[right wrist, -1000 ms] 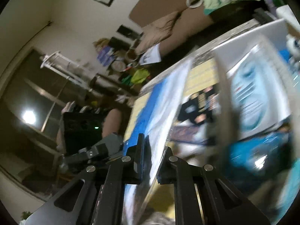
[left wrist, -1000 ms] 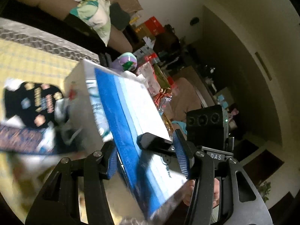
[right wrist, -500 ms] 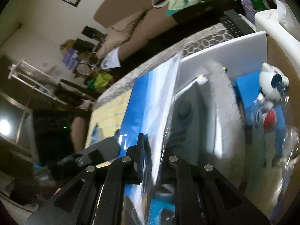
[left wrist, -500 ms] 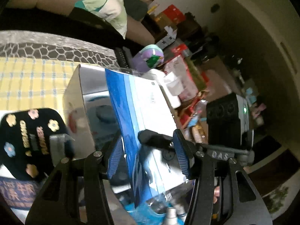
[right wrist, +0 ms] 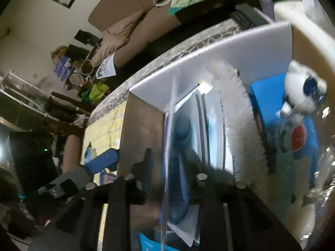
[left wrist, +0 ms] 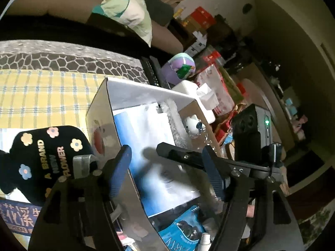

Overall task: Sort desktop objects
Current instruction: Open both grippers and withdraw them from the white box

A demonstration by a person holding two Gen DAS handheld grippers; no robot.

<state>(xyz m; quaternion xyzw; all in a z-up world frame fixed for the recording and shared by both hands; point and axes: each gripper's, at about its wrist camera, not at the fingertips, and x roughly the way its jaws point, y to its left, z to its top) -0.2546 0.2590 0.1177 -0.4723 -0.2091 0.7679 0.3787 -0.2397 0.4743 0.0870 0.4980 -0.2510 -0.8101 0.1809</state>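
Observation:
A flat blue-and-white package (left wrist: 152, 146) in a clear sleeve stands on edge inside the white storage box (left wrist: 134, 92), against its left wall. My left gripper (left wrist: 167, 167) straddles the package; its jaws are opening and the blue pads (left wrist: 120, 167) stand off it. In the right wrist view the package's thin edge (right wrist: 169, 138) runs between the fingers of my right gripper (right wrist: 173, 169). Those jaws are opening too, and neither pad presses the sleeve. The box (right wrist: 209, 54) also holds a white fluffy item (right wrist: 236, 125) and a white toy figure (right wrist: 303, 92) in clear wrap.
A black flowered pouch (left wrist: 41, 156) lies left of the box on the yellow checked cloth (left wrist: 41, 96). Behind the box are a remote (left wrist: 150, 71), a purple cup (left wrist: 181, 68) and a white tissue box (left wrist: 194, 96). A blue packet (left wrist: 184, 230) lies at the box's near end.
The package went from tilted above the box to standing inside it. Both grippers came down with it, and both pairs of jaws have widened off it.

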